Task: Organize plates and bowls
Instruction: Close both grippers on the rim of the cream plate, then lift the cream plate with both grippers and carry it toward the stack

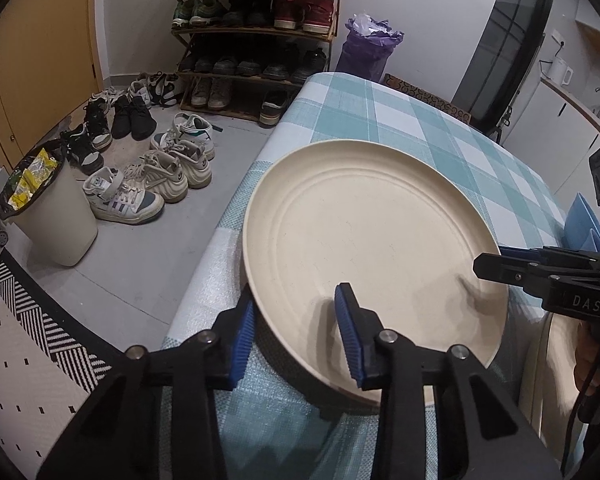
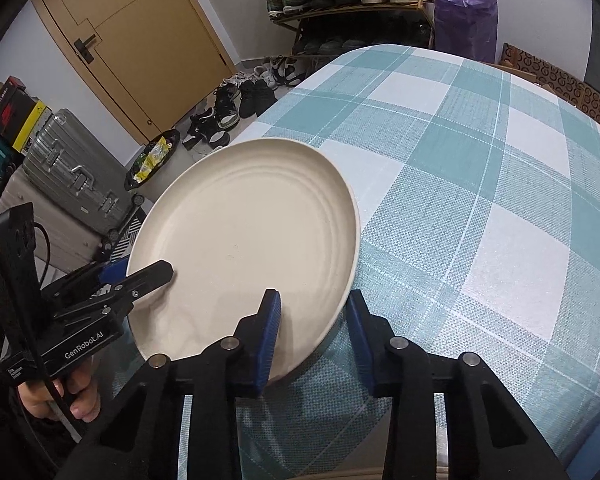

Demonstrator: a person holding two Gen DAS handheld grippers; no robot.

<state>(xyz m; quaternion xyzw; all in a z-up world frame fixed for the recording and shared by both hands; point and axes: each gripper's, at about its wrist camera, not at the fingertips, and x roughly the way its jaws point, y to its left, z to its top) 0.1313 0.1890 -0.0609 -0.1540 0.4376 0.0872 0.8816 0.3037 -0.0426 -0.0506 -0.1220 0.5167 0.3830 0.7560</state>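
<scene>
A large cream plate (image 1: 372, 240) (image 2: 244, 224) lies at the left edge of a table covered with a teal checked cloth (image 1: 400, 112) (image 2: 480, 160). My left gripper (image 1: 296, 336) is shut on the plate's near left rim, one blue pad inside the plate and one outside. In the right wrist view the left gripper (image 2: 136, 274) reaches in from the left. My right gripper (image 2: 314, 336) is shut on the near right rim the same way. It enters the left wrist view as the right gripper (image 1: 496, 260) from the right.
Blue pieces (image 1: 580, 220) show behind the right gripper. On the floor to the left are a lined bin (image 1: 56, 220), several shoes (image 1: 160, 176) and a shoe rack (image 1: 252, 40). A silver suitcase (image 2: 76, 176) and a purple bag (image 2: 466, 16) stand farther off.
</scene>
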